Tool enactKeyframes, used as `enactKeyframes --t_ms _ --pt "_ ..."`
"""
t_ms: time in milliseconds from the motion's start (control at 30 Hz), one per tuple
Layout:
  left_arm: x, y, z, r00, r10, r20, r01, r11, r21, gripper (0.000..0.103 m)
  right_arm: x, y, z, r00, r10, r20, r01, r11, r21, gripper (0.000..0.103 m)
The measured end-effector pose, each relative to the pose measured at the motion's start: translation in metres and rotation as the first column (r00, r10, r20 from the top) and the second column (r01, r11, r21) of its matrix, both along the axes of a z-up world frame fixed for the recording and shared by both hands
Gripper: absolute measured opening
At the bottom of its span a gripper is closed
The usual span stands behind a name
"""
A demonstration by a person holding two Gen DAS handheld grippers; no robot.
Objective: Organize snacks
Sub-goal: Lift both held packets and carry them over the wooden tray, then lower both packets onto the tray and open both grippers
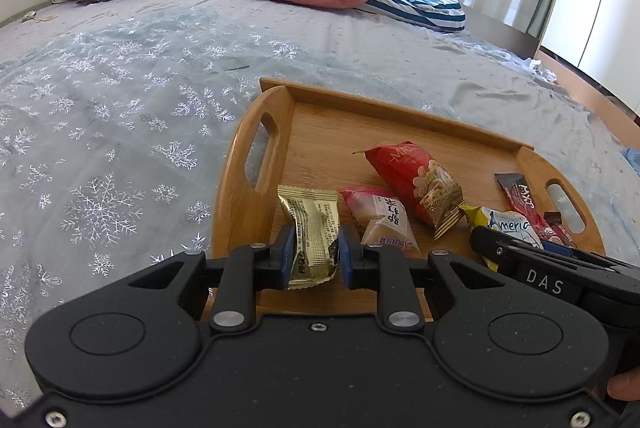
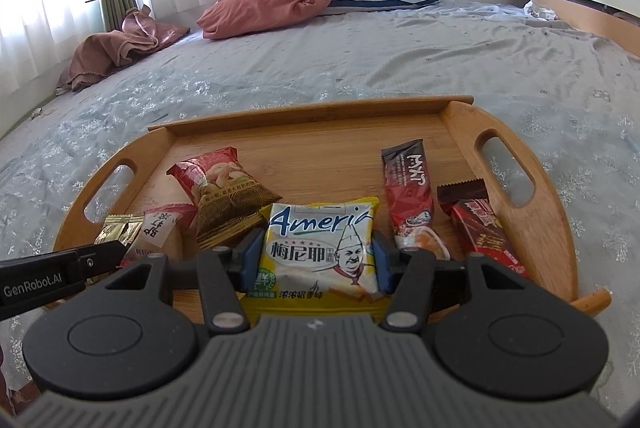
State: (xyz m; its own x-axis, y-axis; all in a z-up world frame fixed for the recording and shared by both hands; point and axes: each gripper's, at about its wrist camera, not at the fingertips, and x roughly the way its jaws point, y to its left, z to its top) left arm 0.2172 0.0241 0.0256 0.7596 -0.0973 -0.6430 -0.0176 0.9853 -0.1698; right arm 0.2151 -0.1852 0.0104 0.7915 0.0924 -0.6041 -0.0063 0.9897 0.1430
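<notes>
Sunlit curtains back a bed [image 1: 120,100] under a snowflake cover, and a wooden tray [image 1: 256,196] sits on it with snacks along its near edge. From the left wrist view, the left gripper [image 1: 313,254] is clamped on a gold packet [image 1: 314,228] at the tray's left handle; beside it lie a pink-white packet [image 1: 380,216] and a red nut bag [image 1: 416,180] toward the tray's middle. That gold wrapper is pinched by its crumpled middle, so I'd guess it could slide out or snag the pink-white packet if lifted carelessly. From the right wrist view, the right gripper [image 2: 316,260] squeezes a yellow packet [image 2: 320,240] at the tray's near middle, its pads against both sides; the puffy bag may buckle or pop free under that grip. Toward the tray's right handle lie a coffee stick [image 2: 408,196] and a dark red bar [image 2: 480,228]. Count: six snacks, one tray, two grippers, both holding.
</notes>
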Motion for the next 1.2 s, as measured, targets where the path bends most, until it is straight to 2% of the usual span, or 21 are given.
enactKeyframes --t_ms 433,633,700,767,933,1100,1200 --pt "0.002 0.003 -0.001 1.000 -0.005 -0.014 0.005 1.000 -0.021 0.028 -0.001 0.003 0.000 1.000 0.003 -0.005 -0.003 1.000 -0.014 0.059" --pt "0.001 0.005 -0.001 1.000 -0.002 -0.019 0.001 1.000 -0.019 0.029 -0.002 0.002 0.001 1.000 0.002 -0.009 -0.002 1.000 -0.010 0.064" --pt "0.000 0.005 0.000 1.000 0.002 -0.019 -0.002 1.000 -0.018 0.034 -0.003 0.002 0.001 1.000 0.002 -0.009 -0.002 1.000 -0.007 0.064" --pt "-0.001 0.006 0.000 1.000 0.002 -0.020 -0.003 1.000 -0.020 0.036 -0.004 0.002 0.002 1.000 0.001 -0.007 -0.001 1.000 -0.006 0.072" --pt "-0.005 0.008 0.002 1.000 -0.003 -0.029 0.002 0.999 -0.040 0.040 -0.006 0.001 0.003 1.000 0.002 -0.006 -0.002 1.000 -0.005 0.072" --pt "-0.015 0.005 0.007 1.000 -0.021 -0.014 0.021 0.999 -0.035 0.057 -0.012 -0.001 0.009 1.000 0.005 0.005 -0.005 1.000 0.001 0.075" --pt "-0.023 0.004 0.011 0.999 -0.032 -0.006 0.032 0.999 -0.040 0.062 -0.018 -0.003 0.013 1.000 0.010 0.014 -0.010 1.000 0.001 0.077"
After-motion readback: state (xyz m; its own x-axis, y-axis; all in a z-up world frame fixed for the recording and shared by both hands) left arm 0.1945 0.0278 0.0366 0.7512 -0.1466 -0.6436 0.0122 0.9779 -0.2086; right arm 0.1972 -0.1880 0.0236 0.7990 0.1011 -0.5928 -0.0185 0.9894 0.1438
